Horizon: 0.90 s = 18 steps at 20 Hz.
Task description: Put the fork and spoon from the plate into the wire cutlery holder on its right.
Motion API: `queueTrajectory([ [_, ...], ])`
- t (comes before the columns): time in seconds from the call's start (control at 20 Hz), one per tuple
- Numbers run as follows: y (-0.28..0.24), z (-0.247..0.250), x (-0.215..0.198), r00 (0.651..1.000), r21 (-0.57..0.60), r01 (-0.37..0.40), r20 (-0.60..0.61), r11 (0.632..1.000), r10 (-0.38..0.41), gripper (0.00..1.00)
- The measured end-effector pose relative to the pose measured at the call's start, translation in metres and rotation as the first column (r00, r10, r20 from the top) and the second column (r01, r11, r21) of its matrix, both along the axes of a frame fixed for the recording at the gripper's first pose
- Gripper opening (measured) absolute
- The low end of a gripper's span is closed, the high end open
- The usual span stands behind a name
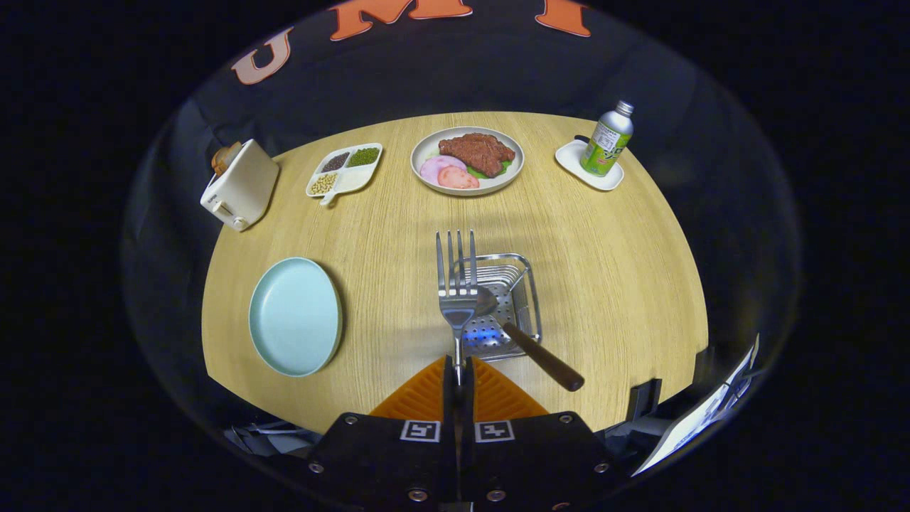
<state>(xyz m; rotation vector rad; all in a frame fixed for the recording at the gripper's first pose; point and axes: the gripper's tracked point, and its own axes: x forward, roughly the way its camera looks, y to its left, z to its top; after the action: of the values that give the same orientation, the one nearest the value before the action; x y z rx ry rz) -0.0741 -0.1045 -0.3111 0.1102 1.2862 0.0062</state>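
Note:
My gripper (458,373) is shut on the metal fork (457,284), whose handle runs back between the two orange fingers (419,395) and whose tines point away from me. The fork's head hangs above the left rim of the wire cutlery holder (530,299). A spoon lies in the holder, bowl (485,301) down and its brown wooden handle (544,358) sticking out over the near right corner. The pale blue plate (295,316) sits to the left of the holder with nothing on it.
On the round wooden table (611,270), beyond the holder, stand a plate of meat (468,160), a divided dish of beans (345,169), a cream toaster (238,185) at far left, and a green bottle (606,139) on a white saucer at far right.

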Motion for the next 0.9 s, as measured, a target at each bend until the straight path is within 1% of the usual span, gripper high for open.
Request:
queueTrajectory([
  [0.1,-0.006,-0.005,-0.005,0.998,-0.007,-0.055,-0.044,0.998,0.054,0.03],
  [0.2,-0.02,-0.009,-0.005,0.992,-0.064,-0.111,-0.07,0.992,0.107,0.04],
  [0.25,-0.02,-0.012,-0.008,0.986,-0.074,-0.147,-0.094,0.986,0.14,0.04],
  [0.35,-0.015,-0.018,-0.012,0.971,-0.063,-0.204,-0.138,0.977,0.194,0.04],
  [0.4,-0.014,-0.023,-0.013,0.966,-0.066,-0.216,-0.157,0.974,0.203,0.04],
  [0.55,-0.021,-0.035,-0.015,0.962,-0.13,-0.221,-0.191,0.966,0.195,0.05],
  [0.7,-0.011,-0.034,-0.015,0.968,-0.088,-0.186,-0.188,0.979,0.167,0.08],
  [0.8,-0.013,-0.03,-0.01,0.977,-0.089,-0.145,-0.168,0.985,0.128,0.09],
  [0.9,-0.01,-0.027,-0.009,0.985,-0.056,-0.106,-0.144,0.993,0.097,0.1],
])
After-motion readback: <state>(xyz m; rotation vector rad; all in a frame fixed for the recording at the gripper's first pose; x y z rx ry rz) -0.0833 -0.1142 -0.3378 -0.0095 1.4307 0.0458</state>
